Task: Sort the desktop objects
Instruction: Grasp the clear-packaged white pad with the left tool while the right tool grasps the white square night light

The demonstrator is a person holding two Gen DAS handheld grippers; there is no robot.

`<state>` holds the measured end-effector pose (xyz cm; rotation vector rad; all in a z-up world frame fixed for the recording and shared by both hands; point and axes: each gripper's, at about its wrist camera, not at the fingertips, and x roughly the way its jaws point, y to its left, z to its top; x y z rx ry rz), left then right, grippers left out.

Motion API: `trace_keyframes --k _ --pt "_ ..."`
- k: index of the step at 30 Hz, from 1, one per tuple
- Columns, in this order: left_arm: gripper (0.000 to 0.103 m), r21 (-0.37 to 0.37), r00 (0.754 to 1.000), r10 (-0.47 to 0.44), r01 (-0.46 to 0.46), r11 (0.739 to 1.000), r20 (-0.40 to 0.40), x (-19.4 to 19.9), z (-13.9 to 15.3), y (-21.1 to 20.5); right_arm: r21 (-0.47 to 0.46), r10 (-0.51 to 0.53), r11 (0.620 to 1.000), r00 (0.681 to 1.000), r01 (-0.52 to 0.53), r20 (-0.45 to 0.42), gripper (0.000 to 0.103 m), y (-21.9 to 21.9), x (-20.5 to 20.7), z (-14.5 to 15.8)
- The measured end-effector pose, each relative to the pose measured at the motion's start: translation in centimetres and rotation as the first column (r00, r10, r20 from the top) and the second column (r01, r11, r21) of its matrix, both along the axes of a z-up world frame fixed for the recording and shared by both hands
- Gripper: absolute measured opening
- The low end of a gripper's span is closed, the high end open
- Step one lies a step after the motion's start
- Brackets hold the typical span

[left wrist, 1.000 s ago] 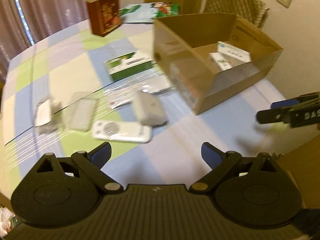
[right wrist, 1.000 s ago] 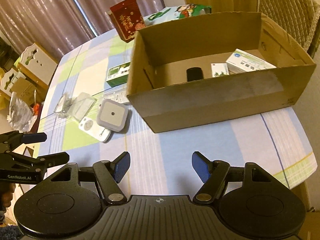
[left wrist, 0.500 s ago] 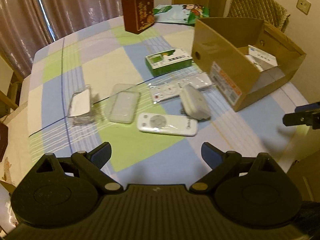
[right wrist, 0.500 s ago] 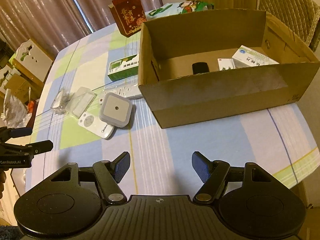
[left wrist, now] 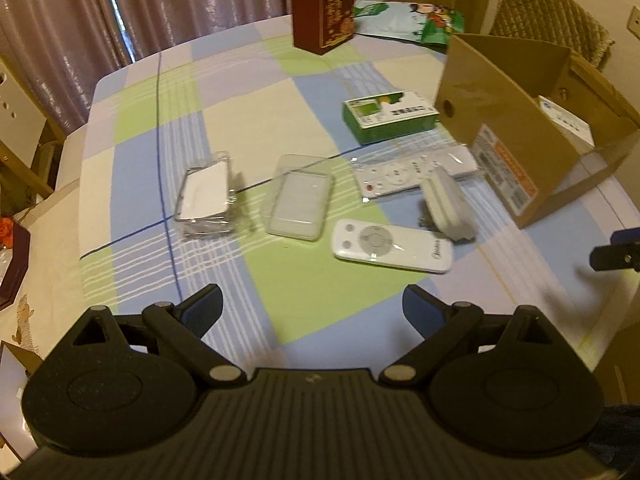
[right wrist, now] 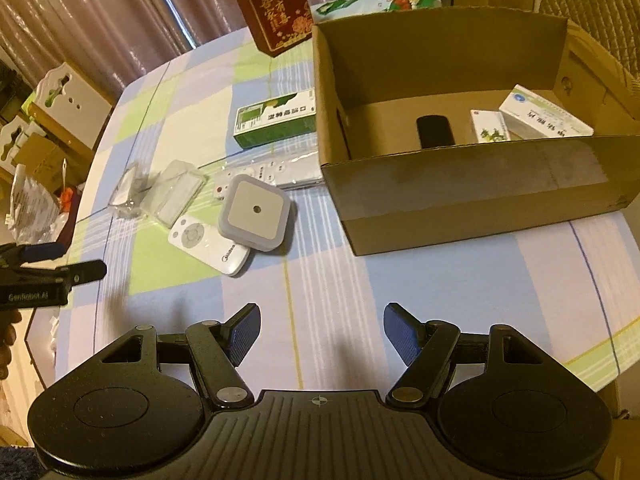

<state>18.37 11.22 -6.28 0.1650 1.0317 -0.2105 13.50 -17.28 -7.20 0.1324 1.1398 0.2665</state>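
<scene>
Both tongs [left wrist: 312, 306] [right wrist: 320, 330] agape, empty above table [right wrist: 460, 280].

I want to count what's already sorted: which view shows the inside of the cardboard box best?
The right wrist view: the open brown cardboard box shows its floor with three items. The left wrist view shows it side-on, its interior mostly hidden.

The left gripper [right wrist: 52, 276], at nine o'clock in the right wrist view, reads "GenRobot.AI" on its side. The red box [right wrist: 276, 12] at twelve o'clock bears gold Chinese characters. The green box [right wrist: 276, 120] carries Chinese print. The white remote [right wrist: 208, 246] shows a small logo, too blurred to read.
</scene>
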Motion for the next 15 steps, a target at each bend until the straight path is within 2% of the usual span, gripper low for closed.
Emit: trace_keyframes --k 9,15 --pt "0.095 0.061 0.998 0.067 -0.068 0.996 0.015 3.2 -1.5 3.0 -0.014 0.000 1.000 1.000 -0.001 -0.031 0.071 1.1 1.2 -1.2" --pt "0.095 0.124 0.996 0.077 -0.083 0.989 0.050 7.3 -2.9 4.7 -0.022 -0.024 0.999 0.999 0.023 -0.033 0.071 1.0 1.8 -1.5"
